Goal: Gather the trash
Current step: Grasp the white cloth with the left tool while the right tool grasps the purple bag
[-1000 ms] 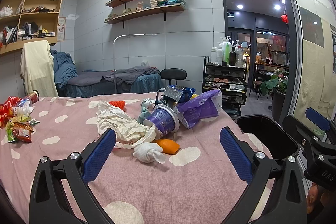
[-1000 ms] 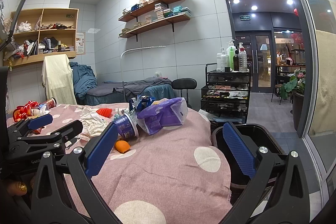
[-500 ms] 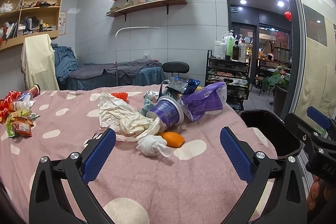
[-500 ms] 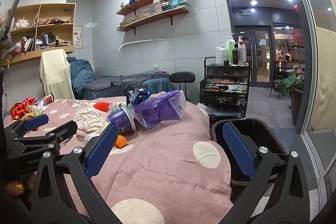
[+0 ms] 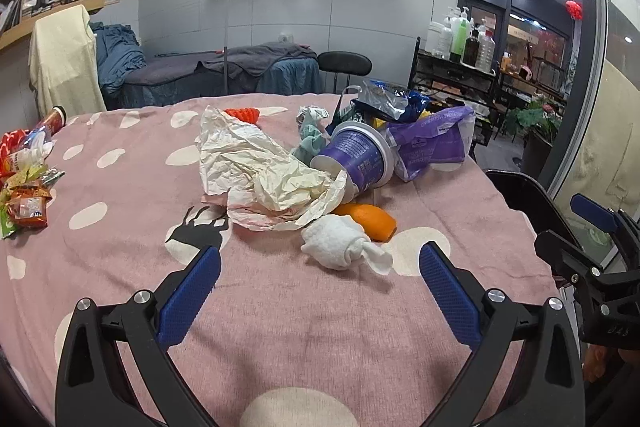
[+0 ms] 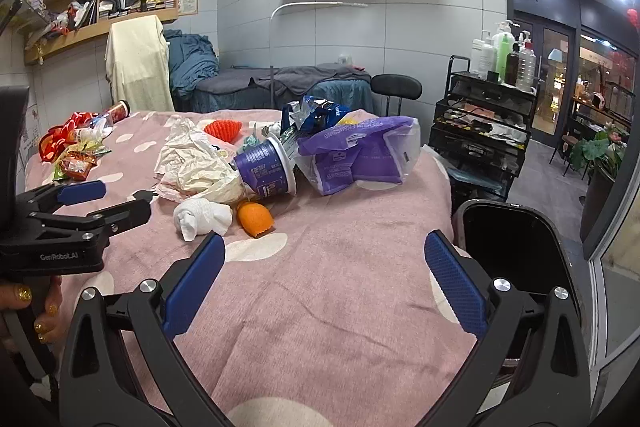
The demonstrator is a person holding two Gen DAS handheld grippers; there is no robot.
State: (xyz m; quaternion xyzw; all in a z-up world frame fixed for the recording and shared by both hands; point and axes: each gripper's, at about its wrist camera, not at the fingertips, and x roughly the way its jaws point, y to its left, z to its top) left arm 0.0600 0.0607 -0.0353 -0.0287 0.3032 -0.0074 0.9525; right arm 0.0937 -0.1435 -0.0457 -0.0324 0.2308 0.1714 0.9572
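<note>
A heap of trash lies on the pink spotted bed cover (image 5: 120,195): crumpled cream paper (image 5: 260,171), a purple cup (image 5: 356,157) on its side, a purple plastic bag (image 5: 432,143), an orange peel (image 5: 370,221) and a white tissue wad (image 5: 338,243). My left gripper (image 5: 316,277) stands open just short of the tissue wad, nothing between its fingers. My right gripper (image 6: 324,273) is open over bare cover, right of the orange peel (image 6: 254,217) and tissue wad (image 6: 200,221). A black bin (image 6: 516,247) stands open at the bed's right edge.
Snack wrappers and a red can (image 5: 24,167) lie at the cover's left edge. Behind are a massage bed (image 5: 224,75), a black stool (image 5: 344,63) and a black cart with bottles (image 6: 488,123). A glass wall runs along the right.
Both grippers have moved forward and tilted down toward the trash heap, so the tissue wad and peel sit closer. Both stay open.
</note>
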